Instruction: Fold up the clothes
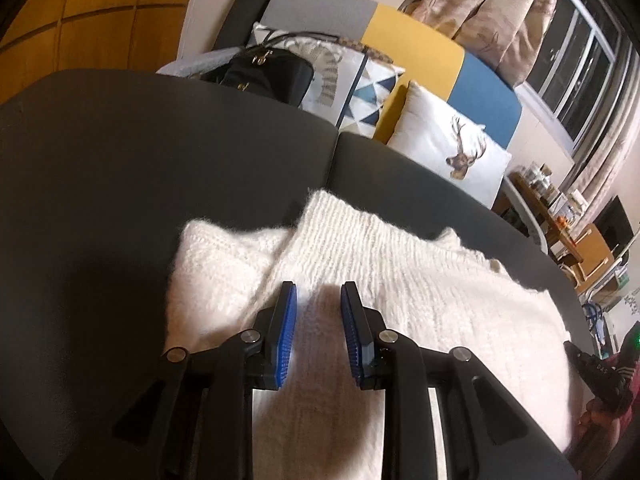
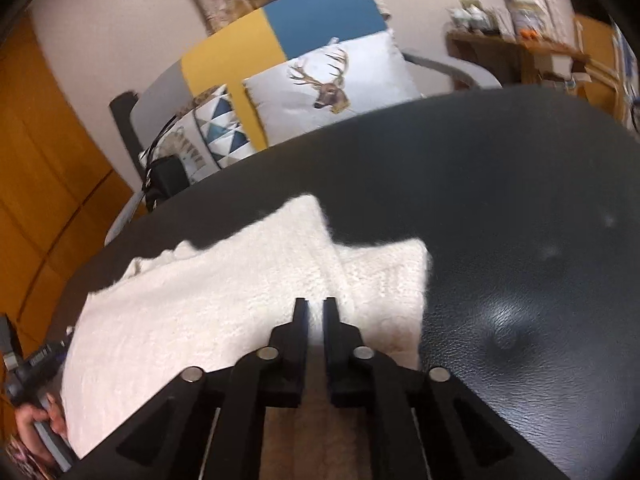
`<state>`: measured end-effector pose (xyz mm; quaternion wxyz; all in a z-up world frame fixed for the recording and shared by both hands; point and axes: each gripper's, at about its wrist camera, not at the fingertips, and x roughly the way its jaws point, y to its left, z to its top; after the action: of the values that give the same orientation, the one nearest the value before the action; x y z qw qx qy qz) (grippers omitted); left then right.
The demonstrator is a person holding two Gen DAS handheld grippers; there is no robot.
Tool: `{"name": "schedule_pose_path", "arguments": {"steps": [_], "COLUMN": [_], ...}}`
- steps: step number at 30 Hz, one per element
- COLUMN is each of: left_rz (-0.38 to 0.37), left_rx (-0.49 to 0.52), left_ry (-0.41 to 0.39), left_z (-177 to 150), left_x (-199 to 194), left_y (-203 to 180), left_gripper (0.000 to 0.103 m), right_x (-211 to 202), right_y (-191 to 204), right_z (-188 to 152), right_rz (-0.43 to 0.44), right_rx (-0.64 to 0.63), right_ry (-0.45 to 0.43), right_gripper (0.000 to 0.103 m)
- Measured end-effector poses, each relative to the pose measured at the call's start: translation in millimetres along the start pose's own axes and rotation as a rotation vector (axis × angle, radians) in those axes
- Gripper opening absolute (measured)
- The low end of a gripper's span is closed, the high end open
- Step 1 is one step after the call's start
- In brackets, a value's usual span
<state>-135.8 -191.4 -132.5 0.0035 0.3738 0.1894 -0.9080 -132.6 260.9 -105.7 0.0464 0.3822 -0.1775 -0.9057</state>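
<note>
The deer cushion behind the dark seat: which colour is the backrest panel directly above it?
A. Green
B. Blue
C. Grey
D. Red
B. In both wrist views the deer cushion leans against the blue panel of the backrest; the yellow panel and the grey panel lie further along, towards the triangle-pattern cushion.

The left gripper (image 1: 319, 292) is black, its linkage arms spreading toward five and seven o'clock, each with round silver pivot pins; its two pads (image 1: 286, 332) are ribbed blue. The right gripper (image 2: 316, 308) has the same black arms and silver pins, with dark fingers (image 2: 298, 332). A dark red patterned sleeve (image 1: 628, 372) shows at three o'clock.
</note>
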Motion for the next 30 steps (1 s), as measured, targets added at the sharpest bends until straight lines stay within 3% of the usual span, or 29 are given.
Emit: {"name": "schedule_pose_path", "arguments": {"steps": [4,9,17,24,30], "left_rz": [-0.028,0.006,-0.005,0.020,0.007], "left_rx": [0.034,0.145,0.116,0.128,0.063], "left_ry": [-0.060,-0.096,-0.117,-0.130,-0.114], "left_z": [-18,-49,-60,-63,-63], "left_x": [-32,-43,-36,-34,-46], "left_y": [-7,-14,8,7,4], "left_gripper": [0.025,0.025,0.025,0.027,0.027], "right_x": [-30,-43,-36,-37,-50], "right_y": [24,39,12,-9,-7], "right_z": [-13,-39,-56,-57,-57], "right_rz": [0.039,-0.034,-0.078,-0.015,0.035], "right_rx": [-0.052,-0.122,-0.094,0.010,0.042], "right_ry": [-0.036,-0.044,-0.042,-0.047,-0.074], "right_gripper": [0.017,0.017,0.007,0.002,0.007]}}
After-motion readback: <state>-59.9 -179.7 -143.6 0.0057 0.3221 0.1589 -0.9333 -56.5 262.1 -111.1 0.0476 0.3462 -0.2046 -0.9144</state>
